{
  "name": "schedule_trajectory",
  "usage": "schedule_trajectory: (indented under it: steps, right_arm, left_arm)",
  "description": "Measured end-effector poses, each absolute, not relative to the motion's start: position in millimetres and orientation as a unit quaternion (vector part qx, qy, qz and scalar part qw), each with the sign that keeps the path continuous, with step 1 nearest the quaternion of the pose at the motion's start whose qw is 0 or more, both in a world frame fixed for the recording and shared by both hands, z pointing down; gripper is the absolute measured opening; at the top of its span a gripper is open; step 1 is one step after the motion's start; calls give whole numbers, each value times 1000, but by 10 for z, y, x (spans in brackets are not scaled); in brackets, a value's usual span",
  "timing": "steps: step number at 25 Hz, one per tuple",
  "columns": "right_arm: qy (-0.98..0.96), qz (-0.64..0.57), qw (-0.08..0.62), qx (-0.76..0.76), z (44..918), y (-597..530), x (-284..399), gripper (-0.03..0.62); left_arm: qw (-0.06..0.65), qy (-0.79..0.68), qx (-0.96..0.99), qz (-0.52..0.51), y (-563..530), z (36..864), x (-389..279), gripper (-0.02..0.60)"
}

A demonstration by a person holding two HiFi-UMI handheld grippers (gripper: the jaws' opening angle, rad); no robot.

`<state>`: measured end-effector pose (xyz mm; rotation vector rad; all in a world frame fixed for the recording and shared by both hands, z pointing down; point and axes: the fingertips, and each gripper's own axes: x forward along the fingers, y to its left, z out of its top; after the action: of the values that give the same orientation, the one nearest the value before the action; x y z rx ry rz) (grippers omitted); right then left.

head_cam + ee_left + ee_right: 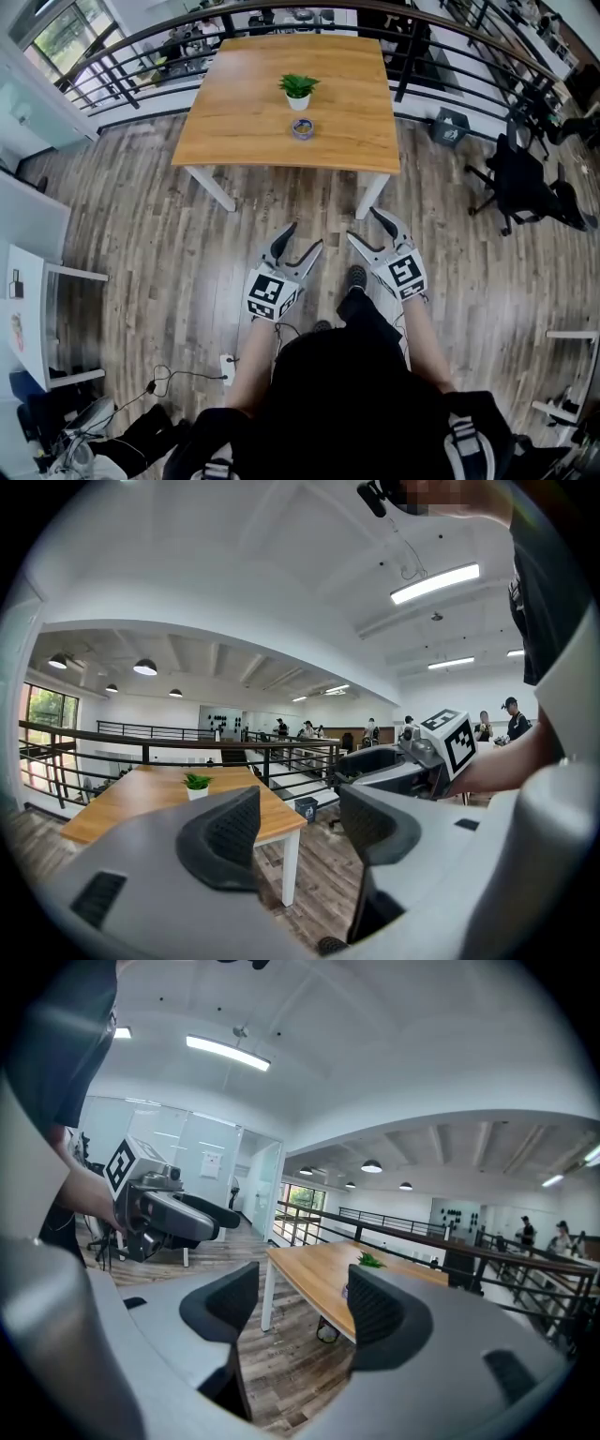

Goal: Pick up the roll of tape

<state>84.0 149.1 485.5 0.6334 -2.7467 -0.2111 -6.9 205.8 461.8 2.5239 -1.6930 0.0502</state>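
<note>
While you stand back on the wooden floor (141,244), nothing of the pick-up is done yet. The roll of tape (303,128) lies flat on the worktop (244,112), just beside the potted plant (298,91) on the side that faces you, and it looks untouched.

Both of your tools hang well apart from that plant, short of the worktop's near edge and over bare boards. The left gripper (305,236) has its jaws spread with only air and floor between them. The right gripper (364,225) is the same, with its jaws wide and nothing pinched. Each gripper view shows the plant far off beyond the pads, which agrees with the head view.

By my reading, you are at the approach and the whole job remains. You have to close the gap to the plant's near side, bring one set of jaws down around the roll, pinch it, and lift it off the wood. Keep clear of the plant as you reach, since the roll sits so close to its pot.
</note>
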Motion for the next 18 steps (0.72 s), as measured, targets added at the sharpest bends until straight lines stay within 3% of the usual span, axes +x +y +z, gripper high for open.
schedule_trajectory:
  steps: [18]
  right_arm:
    - [-966,-72,155,192,4848,343,688,299]
  left_arm:
    - [70,-594,801,17,1013,4572,-193,267]
